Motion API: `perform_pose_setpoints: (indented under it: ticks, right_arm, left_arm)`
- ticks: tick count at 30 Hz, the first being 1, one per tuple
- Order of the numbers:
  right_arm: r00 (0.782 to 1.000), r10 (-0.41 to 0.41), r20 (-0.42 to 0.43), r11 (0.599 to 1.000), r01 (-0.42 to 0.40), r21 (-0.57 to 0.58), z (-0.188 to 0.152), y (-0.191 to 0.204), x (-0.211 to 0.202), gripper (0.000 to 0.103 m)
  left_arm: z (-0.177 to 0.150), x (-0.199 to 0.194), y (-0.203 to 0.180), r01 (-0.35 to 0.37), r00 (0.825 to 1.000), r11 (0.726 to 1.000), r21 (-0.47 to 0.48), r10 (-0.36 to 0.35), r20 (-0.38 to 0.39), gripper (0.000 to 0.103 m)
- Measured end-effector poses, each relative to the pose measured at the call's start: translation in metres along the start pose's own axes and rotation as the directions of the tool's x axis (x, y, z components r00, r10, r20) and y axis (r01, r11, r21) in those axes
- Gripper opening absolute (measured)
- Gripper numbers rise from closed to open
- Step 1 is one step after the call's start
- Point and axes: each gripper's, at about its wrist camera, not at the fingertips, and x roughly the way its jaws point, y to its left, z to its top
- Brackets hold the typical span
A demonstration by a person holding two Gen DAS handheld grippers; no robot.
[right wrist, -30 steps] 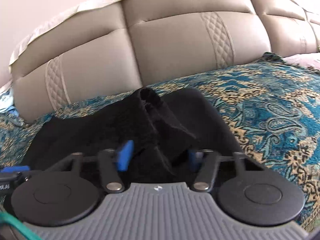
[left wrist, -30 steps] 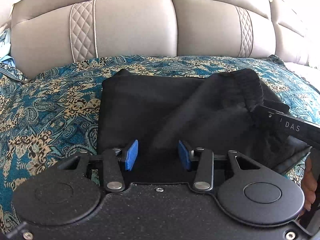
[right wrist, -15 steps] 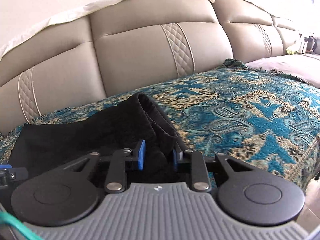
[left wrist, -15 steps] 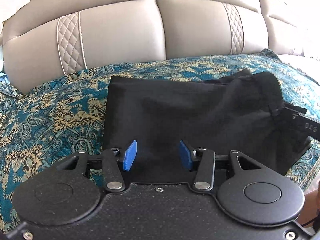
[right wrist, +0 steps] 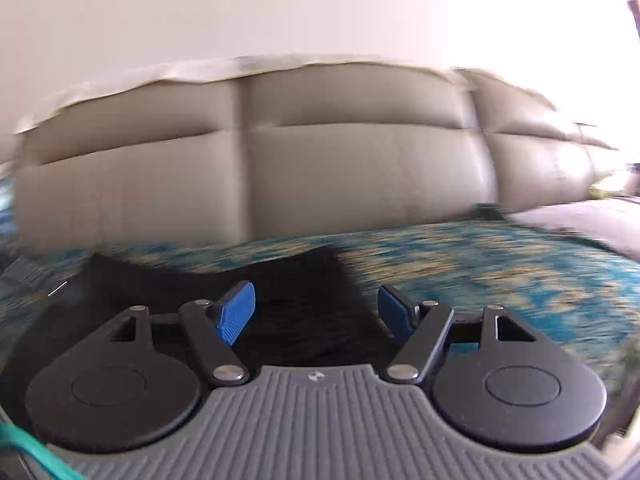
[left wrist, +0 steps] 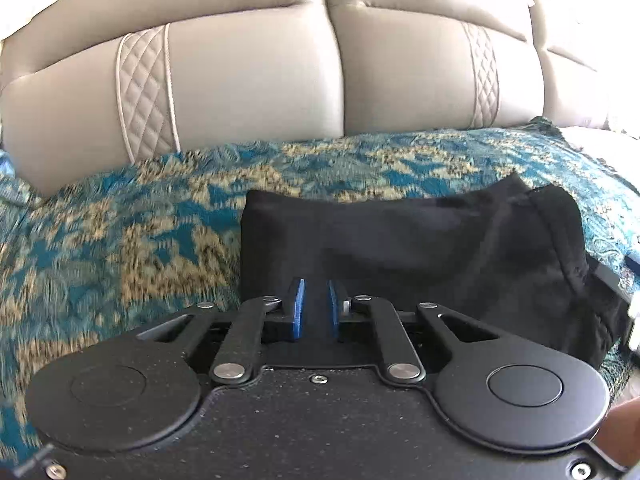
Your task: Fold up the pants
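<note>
The black pants (left wrist: 420,252) lie folded in a compact block on the teal and gold patterned bedspread (left wrist: 120,240). My left gripper (left wrist: 316,314) is at the near edge of the block, its blue pads close together with black cloth between them. My right gripper (right wrist: 316,312) is open, its blue pads wide apart, and hovers over the right end of the pants (right wrist: 280,300). The right wrist view is blurred by motion. The right gripper's edge shows at the far right of the left wrist view (left wrist: 628,292).
A beige padded headboard (left wrist: 320,72) stands behind the bedspread. A pale wall (right wrist: 280,12) rises above it. A light cover (right wrist: 580,220) lies to the right of the bedspread. A green cord (right wrist: 28,452) runs at the lower left of the right wrist view.
My left gripper's pads have closed in on the pants' near edge. My right gripper has opened and let go of the waistband, and it is moving. The raised cloth has dropped flat.
</note>
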Motion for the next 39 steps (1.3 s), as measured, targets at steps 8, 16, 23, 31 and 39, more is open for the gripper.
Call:
perform_pose_setpoints:
  ticks: [8, 16, 23, 31, 39]
  right_arm:
    - [0.943, 0.307, -0.131, 0.914, -0.331, -0.235, -0.027, 0.096, -0.012, 0.067]
    - [0.928, 0.311, -0.206, 0.915, -0.351, -0.2, -0.033, 0.103, 0.002, 0.064]
    - [0.955, 0.255, -0.154, 0.945, -0.28, -0.172, -0.012, 0.077, 0.009, 0.068]
    - [0.974, -0.03, -0.223, 0.972, -0.023, -0.234, 0.037, 0.017, 0.092, 0.072]
    - [0.965, -0.043, -0.259, 0.974, -0.017, -0.227, 0.043, -0.026, 0.124, 0.083]
  left_arm:
    - [0.015, 0.04, 0.01, -0.052, 0.998, 0.995, 0.081, 0.055, -0.036, 0.013]
    - [0.023, 0.065, 0.017, -0.068, 0.998, 0.997, 0.041, 0.068, 0.003, 0.013]
    - [0.026, 0.068, 0.016, -0.067, 0.998, 0.997, 0.042, 0.066, 0.017, 0.016]
    - [0.024, 0.067, 0.014, -0.068, 0.997, 0.997, 0.047, 0.067, 0.023, 0.019]
    - [0.024, 0.068, 0.011, -0.079, 0.997, 0.995, 0.062, 0.078, 0.023, 0.02]
